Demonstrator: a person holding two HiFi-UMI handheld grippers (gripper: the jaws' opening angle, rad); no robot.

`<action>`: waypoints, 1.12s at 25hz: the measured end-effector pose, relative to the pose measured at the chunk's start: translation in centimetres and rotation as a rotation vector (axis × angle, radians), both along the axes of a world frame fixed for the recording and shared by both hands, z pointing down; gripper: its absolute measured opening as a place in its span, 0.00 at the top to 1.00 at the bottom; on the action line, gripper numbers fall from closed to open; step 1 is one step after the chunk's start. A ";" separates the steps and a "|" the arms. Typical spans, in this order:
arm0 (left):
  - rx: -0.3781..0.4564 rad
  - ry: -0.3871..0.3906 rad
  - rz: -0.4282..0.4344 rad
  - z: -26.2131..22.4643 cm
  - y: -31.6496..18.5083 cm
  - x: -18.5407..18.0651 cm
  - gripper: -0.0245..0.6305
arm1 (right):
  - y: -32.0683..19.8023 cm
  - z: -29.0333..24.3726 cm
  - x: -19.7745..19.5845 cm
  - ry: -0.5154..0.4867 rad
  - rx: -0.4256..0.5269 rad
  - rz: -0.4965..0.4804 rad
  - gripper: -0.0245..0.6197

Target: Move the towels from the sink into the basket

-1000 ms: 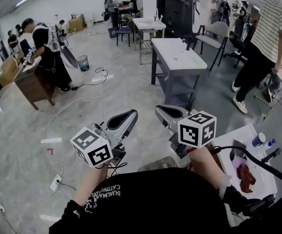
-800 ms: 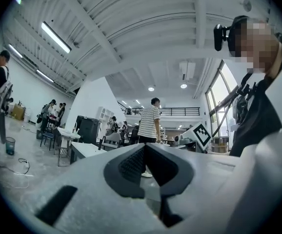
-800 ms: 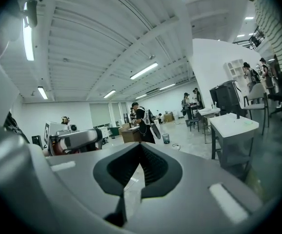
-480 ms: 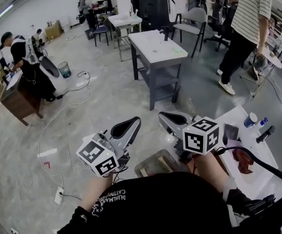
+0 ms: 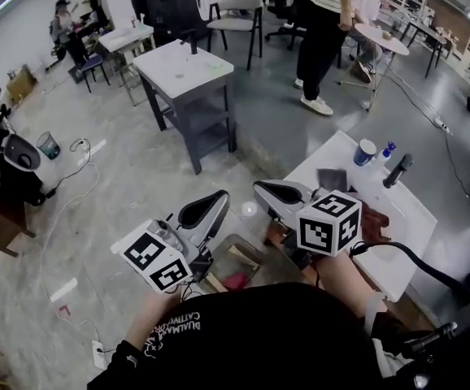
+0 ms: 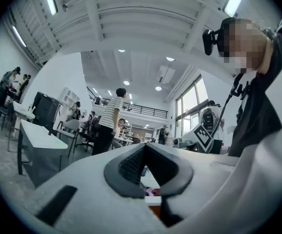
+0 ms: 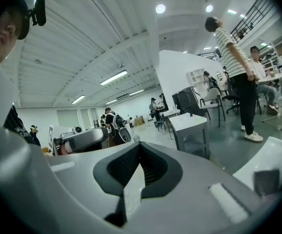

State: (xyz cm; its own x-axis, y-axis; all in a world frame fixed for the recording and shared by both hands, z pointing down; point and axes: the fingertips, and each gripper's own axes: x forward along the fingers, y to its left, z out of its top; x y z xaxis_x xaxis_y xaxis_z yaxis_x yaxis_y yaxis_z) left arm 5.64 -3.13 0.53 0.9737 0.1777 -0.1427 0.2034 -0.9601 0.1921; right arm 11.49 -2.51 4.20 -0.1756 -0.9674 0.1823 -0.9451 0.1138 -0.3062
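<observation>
Reddish-brown crumpled towel (image 5: 375, 224) is swung nearer frame centre | left gripper (image 5: 219, 198), right gripper (image 5: 264, 188) are seen closed, empty | pickup is judged pending

Dk-red towel (image 5: 374, 223), blue cup (image 5: 365, 152), white sink top (image 5: 342, 154).

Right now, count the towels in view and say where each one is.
3: a reddish-brown towel in the sink, a dark grey towel flat on the counter, a pink towel in the basket. The right gripper may hide more.
</observation>
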 end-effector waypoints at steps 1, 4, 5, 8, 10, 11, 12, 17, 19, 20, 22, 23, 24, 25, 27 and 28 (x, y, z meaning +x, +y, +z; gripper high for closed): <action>-0.003 0.004 0.024 -0.3 0.7 0.8 0.96 | 0.7 -0.1 0.8 -0.002 -0.001 0.014 0.95; -0.012 -0.001 0.081 -0.5 3.4 3.9 0.96 | 3.4 0.0 3.4 -0.003 -0.010 0.057 0.95; -0.014 -0.009 0.107 -0.3 4.8 5.3 0.96 | 4.8 0.0 4.7 -0.006 -0.008 0.076 0.95; -0.012 -0.026 0.198 0.3 9.0 9.4 0.96 | 9.1 0.2 8.7 -0.019 0.001 0.148 0.95; -0.017 -0.029 0.243 0.7 11.4 11.8 0.96 | 11.6 0.6 11.0 -0.028 -0.002 0.186 0.95; -0.018 -0.031 0.265 1.0 12.6 12.8 0.96 | 12.8 0.9 12.1 -0.036 -0.004 0.201 0.95; -0.017 -0.034 0.286 1.3 13.9 13.8 0.96 | 14.1 1.3 13.1 -0.045 -0.006 0.215 0.95; -0.066 -0.065 0.381 3.6 21.0 19.0 0.96 | 21.8 3.4 17.5 -0.073 -0.039 0.299 0.95; -0.087 -0.093 0.415 4.7 23.4 21.1 0.96 | 24.3 4.2 19.4 -0.075 -0.053 0.330 0.95; -0.092 -0.106 0.429 5.3 24.7 22.0 0.96 | 25.6 4.5 20.3 -0.077 -0.059 0.346 0.95; -0.101 -0.124 0.451 6.3 27.1 23.4 0.96 | 28.4 5.3 21.5 -0.082 -0.072 0.374 0.95; -0.109 -0.131 0.458 6.8 28.3 24.0 0.96 | 29.7 5.7 21.8 -0.083 -0.078 0.386 0.95; -0.119 -0.138 0.465 7.2 29.4 24.4 0.96 | 31.0 6.1 22.2 -0.084 -0.084 0.399 0.95; -0.126 -0.146 0.473 7.7 30.4 24.8 0.96 | 32.1 6.4 22.5 -0.087 -0.091 0.411 0.95; -0.128 -0.163 0.486 8.7 32.3 25.6 0.96 | 34.1 7.3 23.1 -0.102 -0.106 0.427 0.95; -0.125 -0.174 0.486 9.2 32.9 26.1 0.96 | 34.9 7.7 23.6 -0.109 -0.115 0.433 0.95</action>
